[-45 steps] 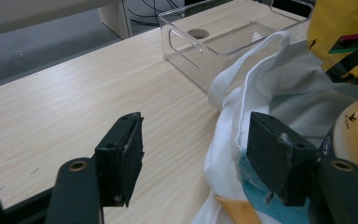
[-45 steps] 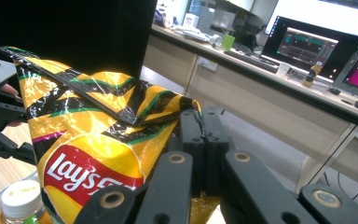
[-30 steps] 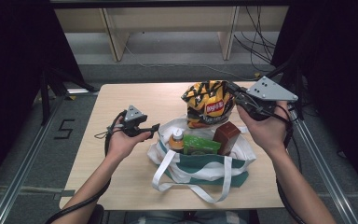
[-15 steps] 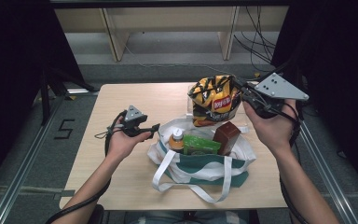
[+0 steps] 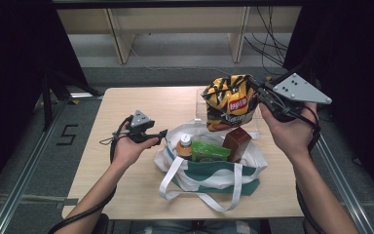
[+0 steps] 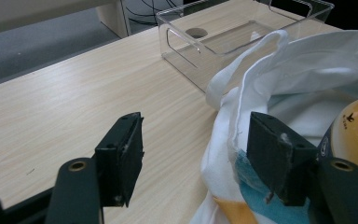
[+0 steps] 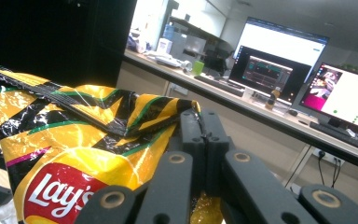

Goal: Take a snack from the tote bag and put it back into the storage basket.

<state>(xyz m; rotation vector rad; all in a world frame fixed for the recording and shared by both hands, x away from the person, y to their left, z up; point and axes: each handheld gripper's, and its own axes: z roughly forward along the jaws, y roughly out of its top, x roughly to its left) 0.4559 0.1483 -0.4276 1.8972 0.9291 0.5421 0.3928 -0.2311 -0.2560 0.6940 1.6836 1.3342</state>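
- Crinkled yellow-and-black foil marks the chip bag, and you have it pinched at its top corner in your right gripper; the right gripper view shows those jaws clamped tight together on the seam.
- The chip bag hangs in the air above the white tote bag and in front of the clear plastic bin, touching neither.
- Its long axis runs roughly up and down, sealed top edge toward the gripper, bottom edge toward the tote, logo side toward you.
- Your left gripper rests at the tote's left rim with its jaws standing wide apart; cloth lies against one pad, but nothing is gripped.
- You look to be mid-unpacking, with the bottle, the green packet and the brown box in the tote.
- Next, probably carry the chip bag over the bin, lower it in, and only then release.
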